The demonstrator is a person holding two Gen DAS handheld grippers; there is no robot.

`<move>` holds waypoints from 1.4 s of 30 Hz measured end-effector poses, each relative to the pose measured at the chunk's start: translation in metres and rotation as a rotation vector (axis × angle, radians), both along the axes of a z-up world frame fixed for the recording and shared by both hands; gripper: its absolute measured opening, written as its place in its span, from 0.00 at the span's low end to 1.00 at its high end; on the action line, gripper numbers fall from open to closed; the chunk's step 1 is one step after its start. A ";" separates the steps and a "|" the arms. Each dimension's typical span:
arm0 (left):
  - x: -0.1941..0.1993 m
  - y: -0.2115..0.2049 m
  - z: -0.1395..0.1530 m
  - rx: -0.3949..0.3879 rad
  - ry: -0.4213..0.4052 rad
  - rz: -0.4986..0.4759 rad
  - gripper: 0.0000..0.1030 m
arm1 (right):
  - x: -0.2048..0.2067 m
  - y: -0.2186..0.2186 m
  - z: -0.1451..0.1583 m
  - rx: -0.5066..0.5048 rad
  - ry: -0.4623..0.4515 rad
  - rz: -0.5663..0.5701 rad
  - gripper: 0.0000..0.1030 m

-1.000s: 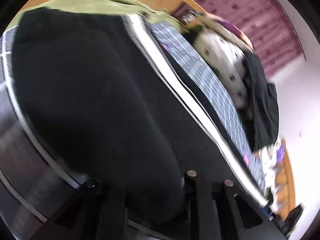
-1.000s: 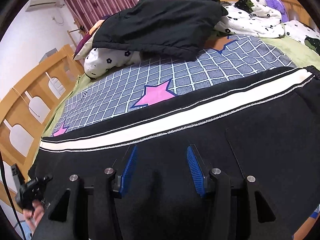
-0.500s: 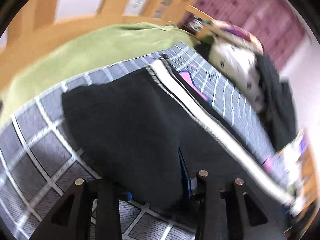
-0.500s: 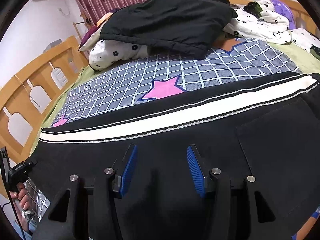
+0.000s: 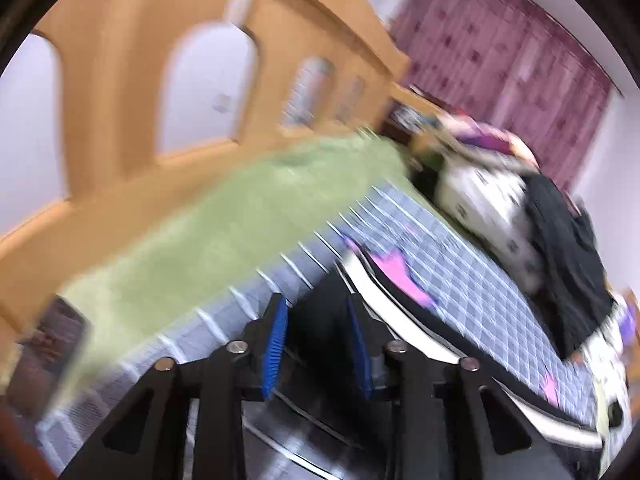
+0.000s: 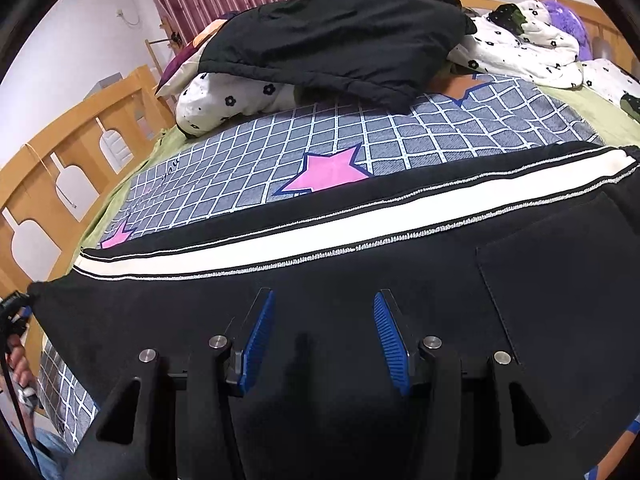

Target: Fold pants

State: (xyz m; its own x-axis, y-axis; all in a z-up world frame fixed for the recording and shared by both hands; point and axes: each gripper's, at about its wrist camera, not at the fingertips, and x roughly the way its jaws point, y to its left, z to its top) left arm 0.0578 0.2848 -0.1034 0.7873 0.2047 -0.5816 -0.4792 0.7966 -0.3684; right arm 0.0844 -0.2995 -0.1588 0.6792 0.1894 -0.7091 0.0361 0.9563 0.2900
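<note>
Black pants [image 6: 360, 288] with a white side stripe [image 6: 360, 224] lie flat across the bed, waist end with a back pocket [image 6: 560, 320] to the right. My right gripper [image 6: 323, 304] is open and empty just above the middle of the pants. In the blurred left wrist view, my left gripper [image 5: 316, 312] is open with the leg end of the pants [image 5: 320, 328] between its blue pads [image 5: 276, 340]; they do not clamp it. The left gripper also shows at the far left of the right wrist view [image 6: 12, 316].
The bed has a blue checked sheet with pink stars [image 6: 332, 168] over a green cover [image 5: 224, 224]. A black jacket [image 6: 340, 36] and flowered white bedding [image 6: 520, 48] are piled at the back. A wooden bed rail [image 6: 60, 168] runs along the left.
My left gripper has swung up and away from the pants, now seeing the bed rail and only the leg end. The right gripper has barely moved and stays open.
</note>
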 end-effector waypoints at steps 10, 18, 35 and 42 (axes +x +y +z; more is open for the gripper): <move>0.014 0.024 -0.037 -0.098 0.126 -0.113 0.30 | 0.002 0.021 -0.008 -0.072 0.029 0.046 0.49; 0.091 -0.026 -0.038 0.046 0.216 -0.303 0.30 | 0.026 0.057 0.015 -0.258 -0.005 0.215 0.57; 0.181 -0.034 -0.062 0.225 0.317 -0.343 0.62 | 0.149 0.087 -0.029 -0.416 0.034 0.511 0.63; 0.171 -0.024 -0.052 0.230 0.254 -0.318 0.22 | 0.147 0.094 -0.026 -0.412 -0.016 0.547 0.03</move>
State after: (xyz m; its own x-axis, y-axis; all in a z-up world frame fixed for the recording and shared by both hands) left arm 0.2285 0.2608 -0.1558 0.6707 0.1222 -0.7316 -0.2503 0.9658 -0.0681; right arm 0.2313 -0.2052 -0.1846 0.5736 0.2248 -0.7877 -0.4847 0.8683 -0.1052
